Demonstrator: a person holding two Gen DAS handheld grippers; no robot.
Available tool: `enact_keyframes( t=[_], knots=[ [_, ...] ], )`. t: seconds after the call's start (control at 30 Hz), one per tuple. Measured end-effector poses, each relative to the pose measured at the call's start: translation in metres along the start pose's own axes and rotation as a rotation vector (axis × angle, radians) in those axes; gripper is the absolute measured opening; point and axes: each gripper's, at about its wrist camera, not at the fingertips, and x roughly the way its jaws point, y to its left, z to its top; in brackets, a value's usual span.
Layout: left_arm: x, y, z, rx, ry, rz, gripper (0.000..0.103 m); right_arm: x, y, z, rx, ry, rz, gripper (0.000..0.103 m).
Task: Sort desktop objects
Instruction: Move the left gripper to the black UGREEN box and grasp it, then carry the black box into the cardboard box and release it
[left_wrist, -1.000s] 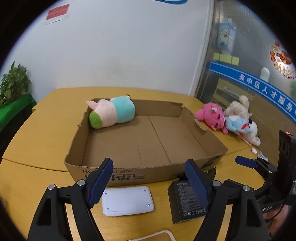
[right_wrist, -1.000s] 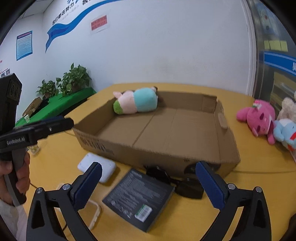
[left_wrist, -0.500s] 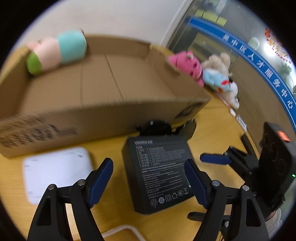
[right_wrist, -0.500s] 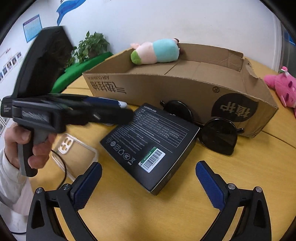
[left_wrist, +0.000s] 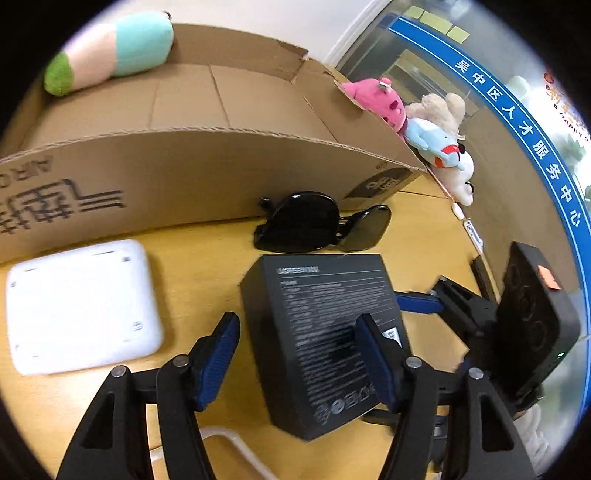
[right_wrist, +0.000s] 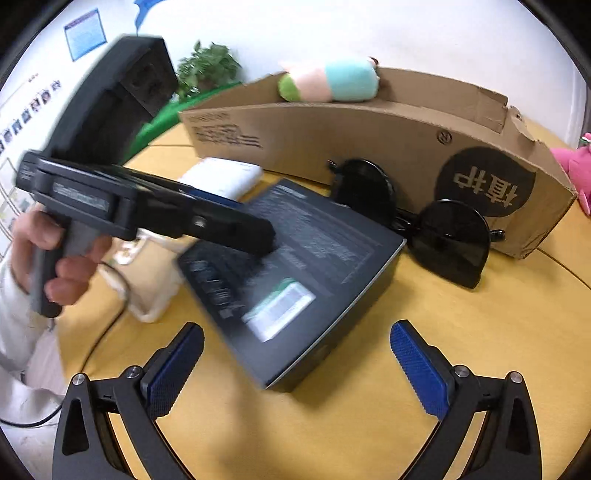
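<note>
Your left gripper (left_wrist: 295, 350) low over the yellow table (left_wrist: 199, 251), jaws partly open astride the black box's (left_wrist: 325, 332) left edge, not clamped, your right gripper (right_wrist: 295, 363) wide open and empty just short of it, sunglasses (right_wrist: 424, 221) against the cardboard box (right_wrist: 369, 140).

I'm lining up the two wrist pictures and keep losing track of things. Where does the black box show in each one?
Left wrist view: the black box lies at lower centre, between the left claw fingers.
Right wrist view: the black box lies at centre, ahead of the open right claw.
Shared landmark: the sunglasses, between the box and the cardboard box.
</note>
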Motion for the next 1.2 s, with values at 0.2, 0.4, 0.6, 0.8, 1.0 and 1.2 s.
enact_keyframes(
  t=[0.2,0.4,0.6,0.8,1.0,1.2],
  knots=[
    [-0.001,-0.01,-0.003,0.012,-0.004,0.016,0.061,0.008,0.009,0.001,-0.037,-0.004,-0.004,0.097],
    [-0.041,-0.04,0.002,0.067,-0.093,0.067,0.057,-0.023,0.022,0.01,-0.081,-0.062,-0.031,0.092],
    [-0.108,-0.074,0.052,0.185,-0.248,0.105,0.057,-0.078,0.024,0.07,-0.143,-0.219,-0.092,0.092],
    [-0.177,-0.094,0.115,0.244,-0.415,0.108,0.057,-0.133,0.027,0.155,-0.247,-0.341,-0.152,0.092],
    [-0.214,-0.087,0.179,0.251,-0.507,0.138,0.057,-0.156,0.02,0.235,-0.313,-0.38,-0.138,0.092],
    [-0.216,-0.061,0.23,0.214,-0.511,0.132,0.057,-0.146,-0.002,0.3,-0.312,-0.348,-0.113,0.092]
  ],
)
